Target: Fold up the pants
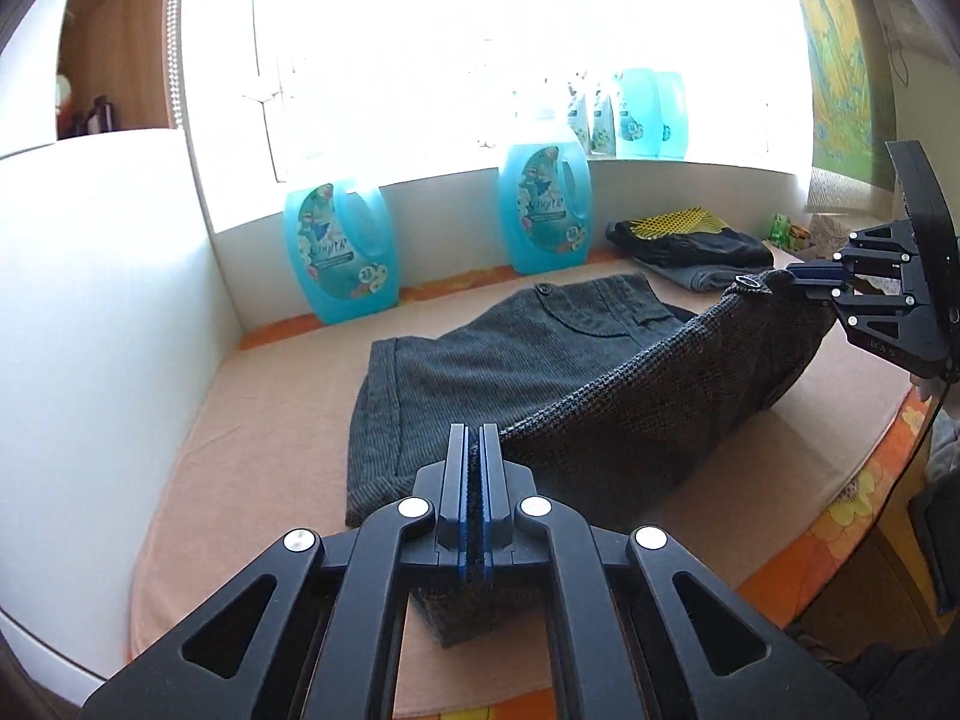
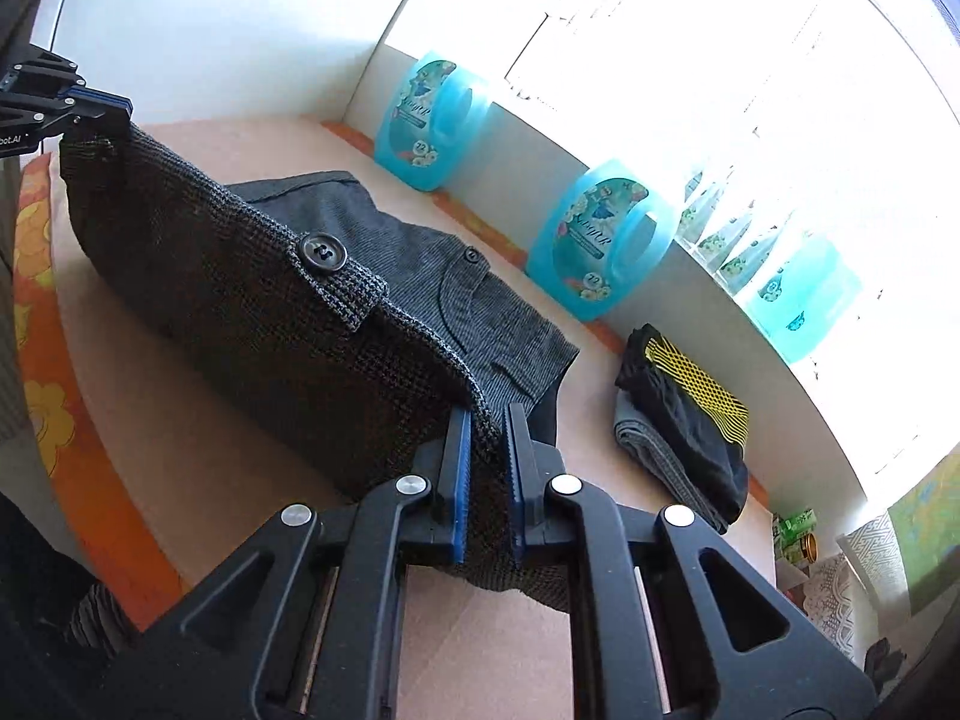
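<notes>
Grey woven pants (image 1: 630, 396) clenched by left gripper (image 1: 477, 456) and right gripper (image 2: 486, 438), near "72"-labelled blue bottles (image 2: 591, 240).

A: Window?
B: Large window (image 1: 480, 30), daylight overexposed. White wall (image 1: 90, 300) on the left, wooden shelving (image 1: 114, 48) beyond.
A: Surface?
B: Beige table covering (image 1: 240, 420), orange floral cloth (image 2: 42, 300) at its edges.

Dark grey woven pants (image 1: 480, 372), turquoise floral-labelled bottles (image 1: 342, 252), black-and-yellow mesh-patterned garment (image 2: 690, 408), orange flowered cloth (image 2: 42, 408), beige tabletop (image 1: 252, 420).
</notes>
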Tool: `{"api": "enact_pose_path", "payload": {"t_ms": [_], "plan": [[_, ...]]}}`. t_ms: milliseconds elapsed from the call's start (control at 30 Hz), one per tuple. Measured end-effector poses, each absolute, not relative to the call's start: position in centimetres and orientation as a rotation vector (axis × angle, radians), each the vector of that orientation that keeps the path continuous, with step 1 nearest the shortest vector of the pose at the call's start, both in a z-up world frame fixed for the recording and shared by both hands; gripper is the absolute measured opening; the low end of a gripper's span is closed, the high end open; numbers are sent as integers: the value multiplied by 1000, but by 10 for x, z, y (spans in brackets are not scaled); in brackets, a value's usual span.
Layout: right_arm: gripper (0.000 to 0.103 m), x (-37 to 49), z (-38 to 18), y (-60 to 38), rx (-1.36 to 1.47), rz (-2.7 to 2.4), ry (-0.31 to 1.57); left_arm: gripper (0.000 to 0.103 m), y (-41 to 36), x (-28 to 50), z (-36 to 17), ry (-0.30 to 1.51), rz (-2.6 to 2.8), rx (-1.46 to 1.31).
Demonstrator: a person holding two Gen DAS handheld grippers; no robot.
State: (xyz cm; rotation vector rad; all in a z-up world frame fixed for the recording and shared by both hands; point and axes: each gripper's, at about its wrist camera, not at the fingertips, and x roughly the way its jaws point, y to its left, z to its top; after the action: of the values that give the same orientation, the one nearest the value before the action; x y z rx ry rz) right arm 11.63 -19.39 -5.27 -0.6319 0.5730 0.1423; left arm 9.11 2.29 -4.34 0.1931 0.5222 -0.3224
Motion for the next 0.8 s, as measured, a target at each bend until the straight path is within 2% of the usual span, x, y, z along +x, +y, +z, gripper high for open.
{"api": "enact_pose_path", "payload": {"t_ms": [200, 400, 433, 533, 600, 633, 800], "plan": [[10, 174, -35, -192, -626, 130, 561, 0, 31, 148, -35, 502, -291, 145], [10, 208, -63, -191, -667, 133, 631, 1, 58, 175, -57, 634, -361, 1], [10, 213, -68, -192, -661, 135, 644, 5, 63, 176, -61, 653, -364, -26], [10, 223, -83, -195, -652, 139, 684, 36, 75, 179, -76, 732, -388, -113], [10, 226, -92, -194, -665, 143, 697, 41, 76, 179, -86, 776, -395, -135], [10, 226, -95, -194, -671, 144, 702, 48, 74, 180, -91, 795, -386, -128], [10, 230, -104, -195, -657, 147, 718, 50, 64, 187, -115, 862, -391, -123]]}}
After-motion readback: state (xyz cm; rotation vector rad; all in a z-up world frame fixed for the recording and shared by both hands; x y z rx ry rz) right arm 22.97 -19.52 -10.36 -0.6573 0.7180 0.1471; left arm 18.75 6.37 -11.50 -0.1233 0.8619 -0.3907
